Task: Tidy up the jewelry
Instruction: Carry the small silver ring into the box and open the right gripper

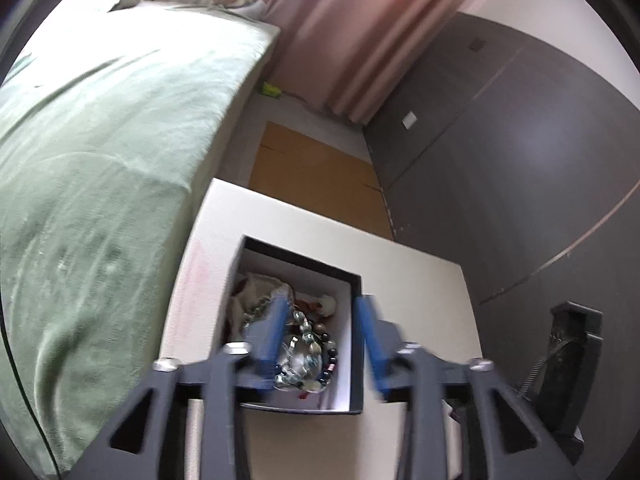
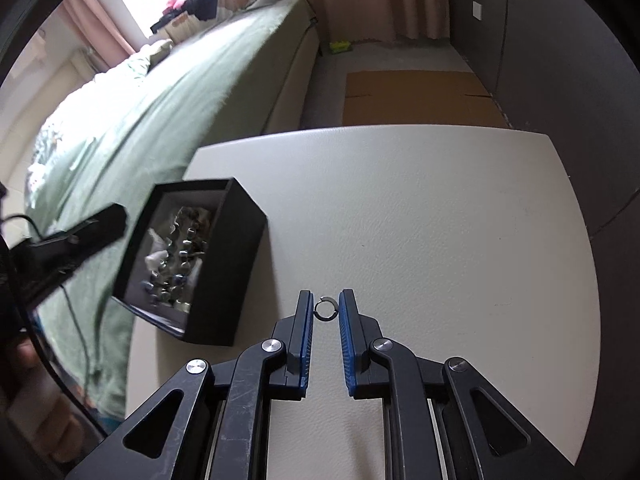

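A black jewelry box (image 1: 357,344) with a white lining stands on the white table (image 1: 420,280). Beaded bracelets (image 1: 308,356) and other jewelry lie inside it. My left gripper (image 1: 324,304) is open and hovers over the box, its left finger above the beads, its right finger over the box's right wall. In the right wrist view the box (image 2: 236,256) stands at the left of the table (image 2: 440,220). A small silver ring (image 2: 326,309) lies on the table between the tips of my right gripper (image 2: 326,300), which is open around it without touching it.
A bed with a green blanket (image 2: 160,112) runs along the left of the table. A brown cardboard sheet (image 2: 416,96) lies on the floor beyond the table. A dark wall (image 1: 520,160) stands to the right. The right gripper's body (image 1: 572,360) shows at the table's right edge.
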Demonstrator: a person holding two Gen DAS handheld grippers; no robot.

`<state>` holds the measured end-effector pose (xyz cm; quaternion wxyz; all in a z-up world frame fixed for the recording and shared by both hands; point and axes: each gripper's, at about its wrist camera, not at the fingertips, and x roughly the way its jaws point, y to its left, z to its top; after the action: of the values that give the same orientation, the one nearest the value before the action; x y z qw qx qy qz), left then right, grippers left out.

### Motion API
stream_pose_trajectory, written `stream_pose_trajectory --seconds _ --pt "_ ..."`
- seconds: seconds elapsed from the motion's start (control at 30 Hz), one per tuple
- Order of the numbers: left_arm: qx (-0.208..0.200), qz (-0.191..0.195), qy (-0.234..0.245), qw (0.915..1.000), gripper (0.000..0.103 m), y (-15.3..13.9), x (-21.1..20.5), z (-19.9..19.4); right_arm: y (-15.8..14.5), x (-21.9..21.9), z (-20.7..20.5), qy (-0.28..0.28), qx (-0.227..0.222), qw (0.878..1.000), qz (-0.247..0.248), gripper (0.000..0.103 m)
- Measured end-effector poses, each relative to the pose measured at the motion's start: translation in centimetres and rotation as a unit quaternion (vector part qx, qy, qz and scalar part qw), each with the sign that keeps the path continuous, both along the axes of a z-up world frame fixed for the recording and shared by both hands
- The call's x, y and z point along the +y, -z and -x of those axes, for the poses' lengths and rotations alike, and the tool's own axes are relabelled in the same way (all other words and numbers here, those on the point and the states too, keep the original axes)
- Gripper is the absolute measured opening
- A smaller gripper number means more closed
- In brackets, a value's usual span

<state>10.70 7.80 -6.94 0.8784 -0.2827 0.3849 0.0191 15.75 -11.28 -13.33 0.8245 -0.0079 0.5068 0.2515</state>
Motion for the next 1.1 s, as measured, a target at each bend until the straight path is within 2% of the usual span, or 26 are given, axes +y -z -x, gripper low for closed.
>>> stream_pose_trajectory --seconds 0.03,0.07,0.47,0.87,0.93,1.0,1.07,1.1 --pt "-0.007 -0.002 -0.005 1.0000 0.058 -0.2 0.1 0.3 -0.3 -0.1 0.1 -0.001 0.000 1.000 -0.011 0.015" --pt "-0.012 -0.004 -0.007 0.9999 0.059 -0.4 0.2 0.4 -0.4 -0.1 0.2 -0.002 0.001 1.000 -0.018 0.015" --pt "-0.020 -0.020 -0.024 0.9993 0.059 -1.8 1.9 1.9 -1.5 3.7 -0.6 -0.025 0.010 0.989 -0.148 0.015" --pt "-0.033 0.010 -0.083 0.9959 0.059 -2.4 6.8 3.9 -1.4 9.2 -1.0 -0.061 0.019 0.972 -0.228 0.015" --pt "-0.030 0.011 -0.087 0.9957 0.059 -2.3 7.2 4.0 -1.5 9.2 -1.2 -0.058 0.023 0.968 -0.241 0.020" --pt "-0.027 0.008 -0.085 0.9960 0.059 -2.3 7.2 4.0 -1.6 9.1 -1.0 -0.055 0.020 0.969 -0.238 0.048" --pt "-0.026 0.002 -0.083 0.9962 0.059 -2.5 7.0 4.0 -1.8 8.6 -0.9 -0.045 0.007 0.973 -0.228 0.056" --pt "-0.027 0.000 -0.080 0.9964 0.059 -2.6 6.8 4.0 -1.9 8.3 -0.9 -0.043 0.009 0.973 -0.227 0.056"
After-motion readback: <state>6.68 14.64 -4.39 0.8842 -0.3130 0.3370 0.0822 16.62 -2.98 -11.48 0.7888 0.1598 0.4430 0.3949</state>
